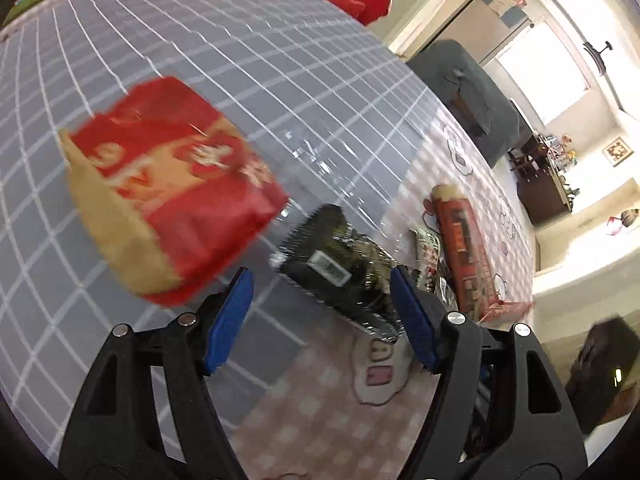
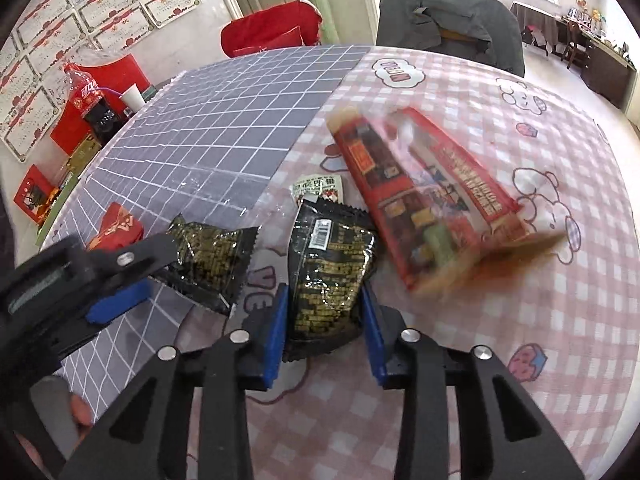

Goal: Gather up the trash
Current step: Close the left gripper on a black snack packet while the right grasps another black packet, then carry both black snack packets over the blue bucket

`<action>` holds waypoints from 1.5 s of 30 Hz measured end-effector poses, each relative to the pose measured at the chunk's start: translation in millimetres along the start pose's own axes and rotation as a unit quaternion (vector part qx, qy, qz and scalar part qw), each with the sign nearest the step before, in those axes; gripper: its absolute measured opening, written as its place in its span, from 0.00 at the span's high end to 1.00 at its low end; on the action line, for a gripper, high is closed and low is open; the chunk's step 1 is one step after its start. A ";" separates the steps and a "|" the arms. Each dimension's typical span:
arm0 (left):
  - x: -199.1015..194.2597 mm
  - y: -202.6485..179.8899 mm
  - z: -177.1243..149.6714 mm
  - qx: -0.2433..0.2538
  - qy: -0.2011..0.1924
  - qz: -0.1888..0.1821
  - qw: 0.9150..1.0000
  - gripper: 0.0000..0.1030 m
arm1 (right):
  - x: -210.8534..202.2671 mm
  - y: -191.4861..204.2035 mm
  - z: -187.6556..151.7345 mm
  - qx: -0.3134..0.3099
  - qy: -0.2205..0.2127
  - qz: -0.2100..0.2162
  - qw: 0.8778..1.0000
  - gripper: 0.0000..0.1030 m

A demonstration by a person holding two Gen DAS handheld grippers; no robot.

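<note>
daylight floods in from an overexposed window [image 1: 548, 76], washing out the far room. glare streaks the glossy desk [image 1: 240, 80] covering. the red packet [image 1: 172, 192] is smeared by motion blur. fisheye bending curves the edges, with dark corners.

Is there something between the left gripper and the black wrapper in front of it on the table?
Nothing visible stands in the way. The left gripper is open, and the black wrapper already lies between its blue pads, partly against the right one. The red paper bag lies to the left, outside the jaws.
</note>
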State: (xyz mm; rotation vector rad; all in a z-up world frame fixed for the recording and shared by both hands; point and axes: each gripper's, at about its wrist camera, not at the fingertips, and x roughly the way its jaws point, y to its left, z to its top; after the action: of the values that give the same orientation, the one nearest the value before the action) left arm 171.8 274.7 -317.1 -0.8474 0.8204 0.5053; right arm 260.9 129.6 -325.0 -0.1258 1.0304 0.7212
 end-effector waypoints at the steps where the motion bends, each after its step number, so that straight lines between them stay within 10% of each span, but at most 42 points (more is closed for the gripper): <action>1: 3.1 -2.6 0.3 -0.001 0.000 0.002 1.000 0.32 | -2.3 -0.9 -1.3 0.001 -0.002 0.002 1.000 0.67; 8: 17.5 -27.3 -0.3 0.037 -0.017 0.060 0.997 0.32 | -16.3 -11.0 -8.9 0.023 -0.011 0.016 1.000 0.67; 11: 20.2 -26.5 -0.9 0.037 -0.013 0.041 0.998 0.59 | -17.7 -7.6 -6.7 0.026 -0.016 0.016 0.999 0.68; 18: 8.0 -23.8 -0.6 0.046 -0.009 0.030 0.998 0.75 | -31.4 -6.8 -7.8 0.035 -0.028 0.028 0.999 0.68; 31: -70.8 -55.1 -7.6 0.059 -0.053 0.005 0.997 0.78 | -94.7 -12.9 2.3 0.059 -0.077 0.050 0.994 0.68; 45: -115.3 -208.5 -77.0 0.182 -0.058 -0.085 0.978 0.78 | -206.6 -118.3 -17.4 0.133 -0.161 0.007 0.978 0.68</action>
State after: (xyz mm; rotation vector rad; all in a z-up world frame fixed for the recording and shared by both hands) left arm 212.0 83.1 -160.8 -0.5377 0.6988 0.2403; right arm 255.3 -68.9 -192.6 0.2243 0.8069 0.5868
